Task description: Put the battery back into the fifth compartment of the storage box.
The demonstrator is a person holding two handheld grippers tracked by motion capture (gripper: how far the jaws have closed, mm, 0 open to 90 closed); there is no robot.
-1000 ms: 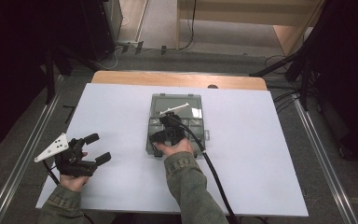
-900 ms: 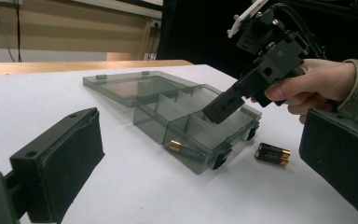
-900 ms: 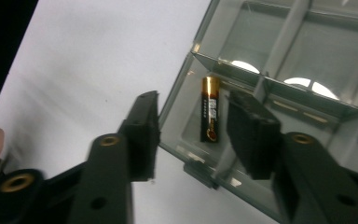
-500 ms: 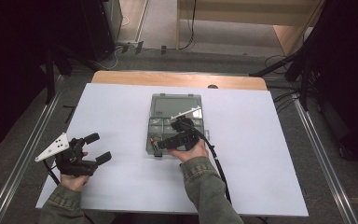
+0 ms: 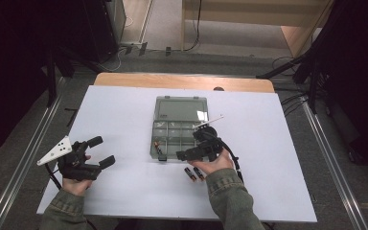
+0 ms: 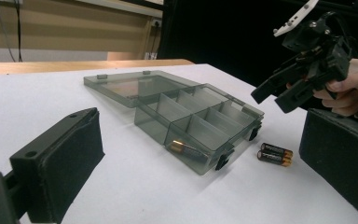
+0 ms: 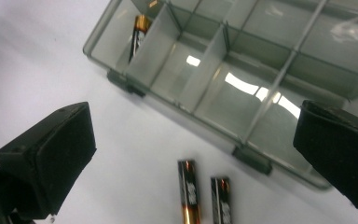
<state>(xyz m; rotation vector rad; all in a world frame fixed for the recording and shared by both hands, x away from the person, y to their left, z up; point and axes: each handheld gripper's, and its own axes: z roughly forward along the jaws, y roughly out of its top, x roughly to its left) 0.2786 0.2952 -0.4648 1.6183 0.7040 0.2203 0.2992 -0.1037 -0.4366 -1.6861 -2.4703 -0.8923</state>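
- The right gripper [image 5: 186,155] hovers at the near edge of the open organizer box [image 5: 159,143], its jaws spread wide with nothing between them.
- Two loose batteries [image 7: 206,196] lie side by side on the white table [image 5: 278,143], just in front of the box's near wall and close under this gripper; in the right gripper view they sit between the two jaws, slightly toward the camera.
- Their long axes run parallel to each other and roughly crosswise to the box's near wall, so the jaws would likely need to close across their short width.
- The right hand is plainly the nearer one; the left gripper [image 5: 99,152], also spread and empty, rests well apart on the left.
- One battery in the box [image 7: 138,32] already lies in the near-left corner compartment.
- The box latches [image 7: 251,159] jut out just beside the loose pair, and each battery crowds the other.
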